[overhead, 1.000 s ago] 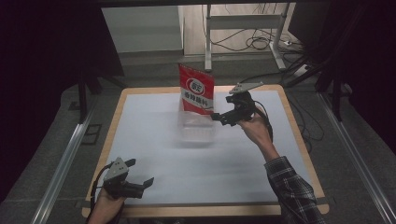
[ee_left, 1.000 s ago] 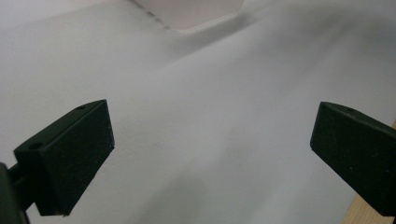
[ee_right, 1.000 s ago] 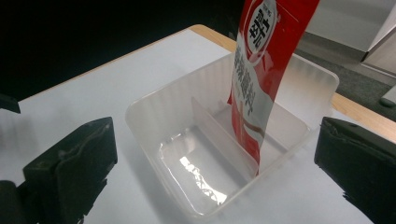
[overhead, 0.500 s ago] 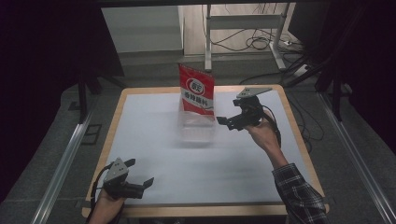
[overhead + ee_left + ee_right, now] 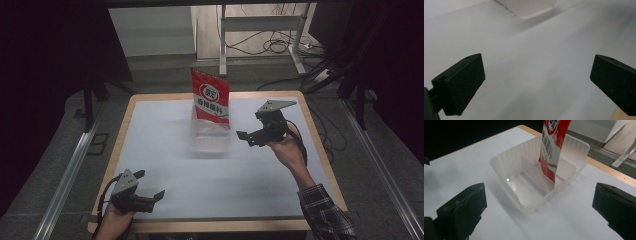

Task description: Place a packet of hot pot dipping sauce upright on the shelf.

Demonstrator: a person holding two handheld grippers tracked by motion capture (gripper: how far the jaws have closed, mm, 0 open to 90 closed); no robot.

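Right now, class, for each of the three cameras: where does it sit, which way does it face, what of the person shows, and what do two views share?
High view: above the near table edge, looking forward and down on the white-topped table; both forearms show, with the left gripper and right gripper.
Left gripper view: rides the left gripper, low over the tabletop; open jaws show.
Right gripper view: rides the right gripper, facing the clear divided plastic tray; open jaws show.
Shared: high and right gripper views both show the red snack packet upright in the tray.

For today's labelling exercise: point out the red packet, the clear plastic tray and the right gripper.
red packet (image 5: pixel 211 100), high view, printed front.
clear plastic tray (image 5: pixel 506 162), right gripper view, ribbed wall.
right gripper (image 5: pixel 249 138), high view, between fingertips.
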